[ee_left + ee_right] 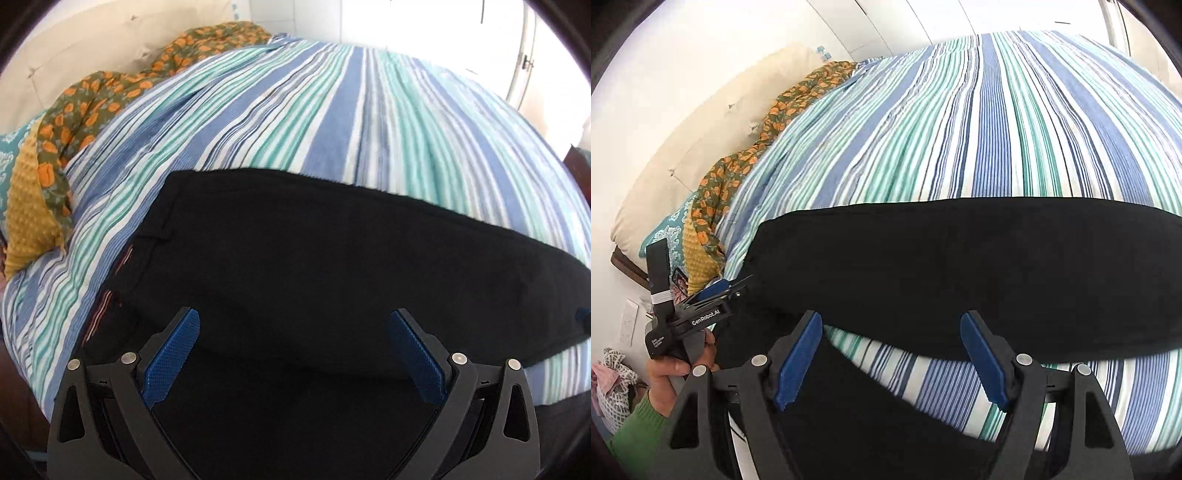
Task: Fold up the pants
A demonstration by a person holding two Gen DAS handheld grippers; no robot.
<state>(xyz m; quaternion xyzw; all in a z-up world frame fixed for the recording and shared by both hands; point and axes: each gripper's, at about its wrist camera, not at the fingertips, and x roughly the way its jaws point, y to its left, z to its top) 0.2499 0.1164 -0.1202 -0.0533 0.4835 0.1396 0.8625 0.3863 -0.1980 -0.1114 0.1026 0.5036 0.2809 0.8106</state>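
One pair black pants (332,266) lying flat across bed, on striped blue/green/white cover (332,110). Two claws in play. Left claw (295,354) over pants, jaws wide apart, nothing gripped. Right claw (892,358) near pants' front edge, jaws apart, empty. One floral orange/green blanket (92,110) bunched along cover's far left side, one mustard dotted cloth (29,206) beside it. One cream headboard (701,147) behind.
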